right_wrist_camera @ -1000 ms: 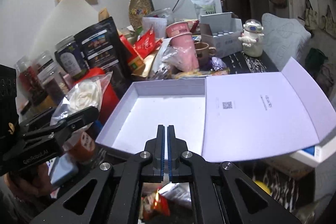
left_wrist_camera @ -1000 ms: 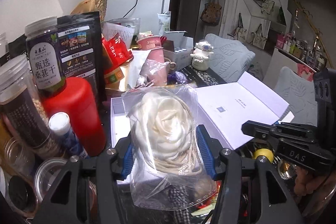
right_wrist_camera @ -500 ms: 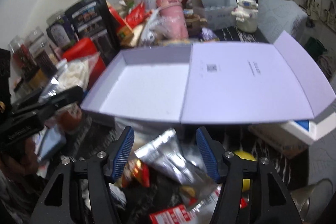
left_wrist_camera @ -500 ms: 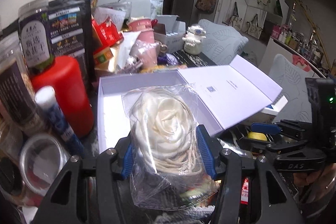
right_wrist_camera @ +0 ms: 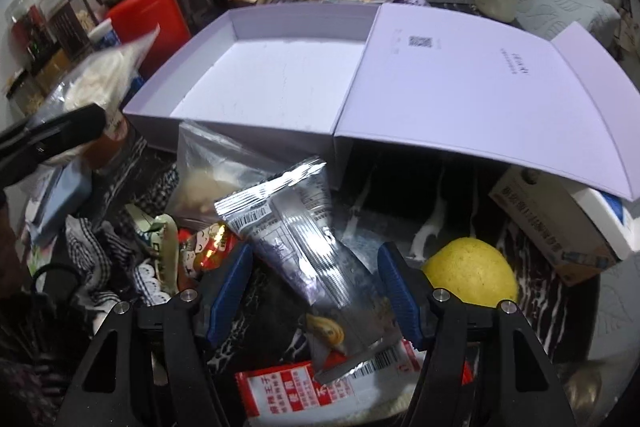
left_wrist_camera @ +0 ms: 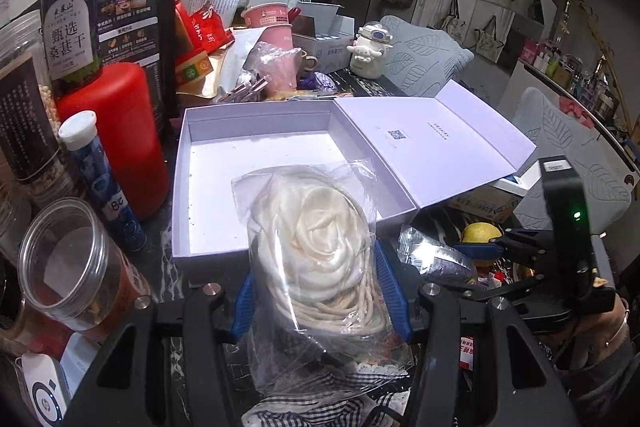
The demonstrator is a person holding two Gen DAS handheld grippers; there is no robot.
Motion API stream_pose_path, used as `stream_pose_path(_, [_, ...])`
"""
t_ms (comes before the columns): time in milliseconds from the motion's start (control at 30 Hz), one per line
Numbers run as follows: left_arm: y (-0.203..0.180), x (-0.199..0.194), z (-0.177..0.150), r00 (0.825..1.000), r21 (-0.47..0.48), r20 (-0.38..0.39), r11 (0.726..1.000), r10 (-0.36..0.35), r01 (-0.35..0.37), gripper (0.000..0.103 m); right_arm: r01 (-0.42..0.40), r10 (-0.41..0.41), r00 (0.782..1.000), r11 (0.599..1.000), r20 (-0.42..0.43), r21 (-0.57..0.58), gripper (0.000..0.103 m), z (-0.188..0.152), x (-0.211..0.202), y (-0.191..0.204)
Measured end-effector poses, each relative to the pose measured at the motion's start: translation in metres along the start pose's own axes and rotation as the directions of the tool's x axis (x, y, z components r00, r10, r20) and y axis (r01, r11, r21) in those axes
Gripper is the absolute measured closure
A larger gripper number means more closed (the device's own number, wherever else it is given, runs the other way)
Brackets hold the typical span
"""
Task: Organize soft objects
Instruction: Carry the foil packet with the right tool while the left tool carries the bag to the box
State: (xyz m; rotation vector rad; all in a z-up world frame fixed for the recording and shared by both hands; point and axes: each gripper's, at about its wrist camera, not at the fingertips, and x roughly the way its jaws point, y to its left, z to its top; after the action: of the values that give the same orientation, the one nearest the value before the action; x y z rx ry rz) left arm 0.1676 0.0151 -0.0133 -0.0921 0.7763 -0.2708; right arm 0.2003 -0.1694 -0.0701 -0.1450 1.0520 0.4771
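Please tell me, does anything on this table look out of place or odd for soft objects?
Yes. A yellow lemon lies on the dark table among the snack packets, just right of the right hand-held gripper. It is a firm fruit, not soft goods. The white box is open with nothing inside.

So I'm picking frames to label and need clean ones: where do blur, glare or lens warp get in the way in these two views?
Left wrist view: sharp overall; the clear bag throws mild reflections, and the fisheye bends the jars at the left edge. Right wrist view: the same bag is smeared by motion at the left, the silver packet glares, and the box lid curves with the lens.
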Motion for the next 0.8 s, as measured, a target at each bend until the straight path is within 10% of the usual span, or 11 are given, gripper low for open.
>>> stream_pose_path(167, [0.003,0.0,-0.001,1.0,0.003,0.001,1.0,0.011,-0.011,0.05,0.001,-0.001,1.0,0.999,-0.001,-0.041,0.073,-0.003,0.004,0.007])
stream_pose_path(800, [0.018,-0.027,0.038,0.984,-0.01,0.17,0.998,0.061,-0.061,0.05,0.032,-0.036,0.962,0.999,0.269,0.02,0.075,0.043,-0.069,0.03])
